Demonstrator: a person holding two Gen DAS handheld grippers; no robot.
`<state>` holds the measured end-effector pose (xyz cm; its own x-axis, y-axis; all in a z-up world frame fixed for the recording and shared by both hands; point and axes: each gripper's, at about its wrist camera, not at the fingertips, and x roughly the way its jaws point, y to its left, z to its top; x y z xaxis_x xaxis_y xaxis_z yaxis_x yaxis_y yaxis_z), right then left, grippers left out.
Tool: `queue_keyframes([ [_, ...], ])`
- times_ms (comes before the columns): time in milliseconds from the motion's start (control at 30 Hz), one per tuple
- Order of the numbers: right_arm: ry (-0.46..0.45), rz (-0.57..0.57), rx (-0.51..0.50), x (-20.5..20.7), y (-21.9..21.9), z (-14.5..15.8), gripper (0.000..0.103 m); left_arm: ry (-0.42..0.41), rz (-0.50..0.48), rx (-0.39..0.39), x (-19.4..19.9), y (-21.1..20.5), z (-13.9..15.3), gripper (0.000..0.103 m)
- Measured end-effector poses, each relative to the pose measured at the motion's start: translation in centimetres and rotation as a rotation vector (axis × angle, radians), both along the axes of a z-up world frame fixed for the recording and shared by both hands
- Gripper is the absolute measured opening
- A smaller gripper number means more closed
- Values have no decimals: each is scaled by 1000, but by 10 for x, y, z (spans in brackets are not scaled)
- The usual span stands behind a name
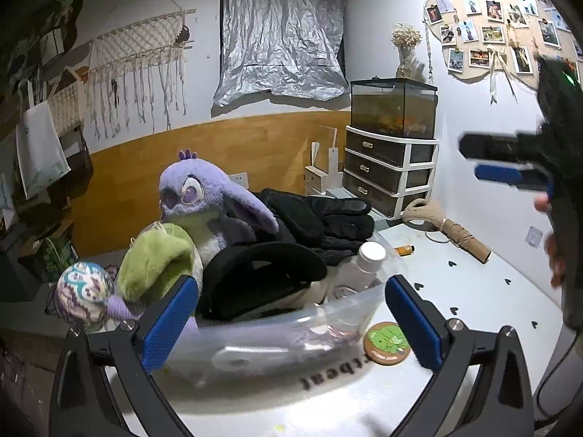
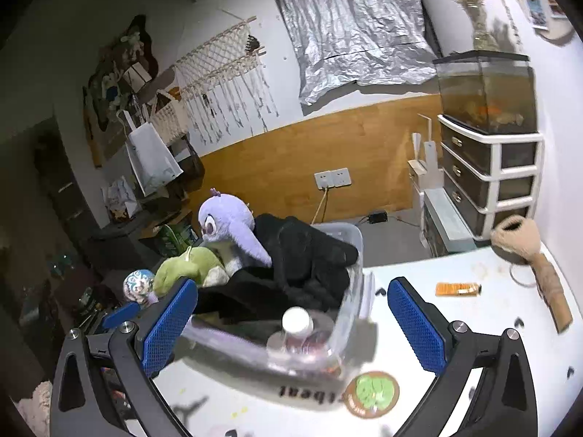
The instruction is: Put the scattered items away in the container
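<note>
A clear plastic bin stands on the white table, filled with a purple plush toy, a green plush, black clothes, a black cap and a clear bottle with a white lid. My left gripper is open and empty at the bin's near wall. My right gripper is open and empty above the bin's near corner; it also shows at the right of the left wrist view.
A round green-and-brown coaster lies beside the bin. An orange lighter and a twine roll lie farther right. A drawer unit with a fish tank stands behind.
</note>
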<state>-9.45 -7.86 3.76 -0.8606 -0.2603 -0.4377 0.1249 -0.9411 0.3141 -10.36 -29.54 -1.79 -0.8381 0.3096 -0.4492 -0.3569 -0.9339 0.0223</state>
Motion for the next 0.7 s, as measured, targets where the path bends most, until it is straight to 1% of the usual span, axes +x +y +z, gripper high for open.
queue_keyframes([
  [33,-5,-4,10,5,0,-2,103,-5,2,7,4,0,1,103],
  [167,2,-56,104,36,-4,-11,103,-29,10,28,19,2,2,103],
  [300,-60,-37,130,57,-5,-27,103,-46,25,31,32,5,2,103],
  [400,-69,-50,166,74,-10,-36,103,-62,38,47,40,5,0,103],
  [533,-81,-61,169,94,-14,-43,103,-81,67,55,51,2,-3,103],
  [700,-76,-83,214,115,-20,-45,103,-101,93,65,66,-2,-8,103],
])
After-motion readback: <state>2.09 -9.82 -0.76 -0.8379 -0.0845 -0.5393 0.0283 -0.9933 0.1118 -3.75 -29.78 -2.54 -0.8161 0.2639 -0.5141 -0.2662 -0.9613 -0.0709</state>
